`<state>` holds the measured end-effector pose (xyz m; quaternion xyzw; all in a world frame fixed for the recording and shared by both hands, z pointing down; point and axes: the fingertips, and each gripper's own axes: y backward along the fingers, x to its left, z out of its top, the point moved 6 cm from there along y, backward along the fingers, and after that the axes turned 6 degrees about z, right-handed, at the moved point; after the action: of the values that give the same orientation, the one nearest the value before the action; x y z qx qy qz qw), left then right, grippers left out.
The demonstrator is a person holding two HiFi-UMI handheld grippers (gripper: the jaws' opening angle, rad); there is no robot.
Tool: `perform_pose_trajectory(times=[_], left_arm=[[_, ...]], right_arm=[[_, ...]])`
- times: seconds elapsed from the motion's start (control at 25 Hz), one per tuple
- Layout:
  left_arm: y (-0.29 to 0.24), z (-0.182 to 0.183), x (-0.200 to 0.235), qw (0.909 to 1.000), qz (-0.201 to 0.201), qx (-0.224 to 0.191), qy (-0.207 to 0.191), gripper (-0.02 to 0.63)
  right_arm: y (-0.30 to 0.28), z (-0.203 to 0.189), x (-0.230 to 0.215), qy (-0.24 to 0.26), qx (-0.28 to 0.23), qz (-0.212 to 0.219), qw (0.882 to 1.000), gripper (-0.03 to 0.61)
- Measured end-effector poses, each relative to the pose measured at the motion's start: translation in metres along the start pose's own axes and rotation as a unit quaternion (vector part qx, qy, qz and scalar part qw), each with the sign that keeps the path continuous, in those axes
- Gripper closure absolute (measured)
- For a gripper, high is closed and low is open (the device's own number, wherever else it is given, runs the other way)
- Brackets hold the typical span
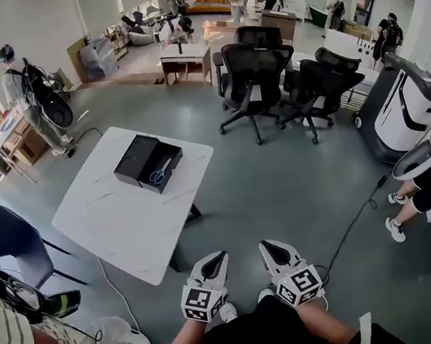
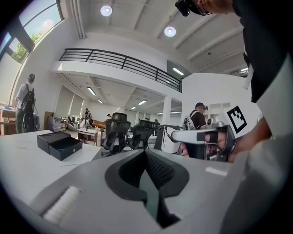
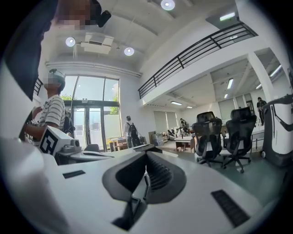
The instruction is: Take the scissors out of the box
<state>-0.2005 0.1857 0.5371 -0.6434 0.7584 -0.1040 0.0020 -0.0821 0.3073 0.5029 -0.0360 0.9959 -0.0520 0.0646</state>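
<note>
We hold the left tool [image 1: 211,262] and the right tool [image 1: 274,248] side by side at 6 o'clock in the head view, low in front of the body and over the floor, well apart from the work. Both tools are pressed together with nothing between the jaws. The left gripper view shows the left tool's pads meeting on empty air, and the right gripper view shows the same for the right tool. The white desk [image 1: 119,220] stands at 10 to 11 o'clock from the tools. On it lies the black box [image 1: 171,150], open, with its lid [image 1: 136,159] just beside it on the 9 o'clock side. The scissors [image 1: 160,172] lie flat on the bottom of the box, blue handle loops toward 7 o'clock and blades toward 1 o'clock, as far as this view resolves. No part of the removal is done yet, and we judge the approach to be the step in hand. We expect the scissors to be light and stiff, with smooth blades that offer a poor hold and may slip. We recommend taking hold at a handle loop or at the pivot, where the section is thickest. Because they lie flat on the bottom, the jaws must spread and come down steeply inside the walls. The box looks light and may lift or slide, so we advise steadying its rim with the other tool.
</note>
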Motion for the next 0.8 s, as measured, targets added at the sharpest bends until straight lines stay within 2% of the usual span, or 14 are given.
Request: perform_pose_trajectory(times=[0.2,0.8], left_arm=[[-0.017,-0.004,0.006,1.0,-0.003,0.009,-0.001,0.604],[-0.101,0.031,0.018,0.9992,0.036,-0.005,-0.013,0.604]], right_arm=[[-0.006,-0.005,-0.023,-0.047,-0.019,0.016,0.999,0.571],[-0.063,0.016,-0.102,-0.028,-0.004,0.087,0.996,0.571]])
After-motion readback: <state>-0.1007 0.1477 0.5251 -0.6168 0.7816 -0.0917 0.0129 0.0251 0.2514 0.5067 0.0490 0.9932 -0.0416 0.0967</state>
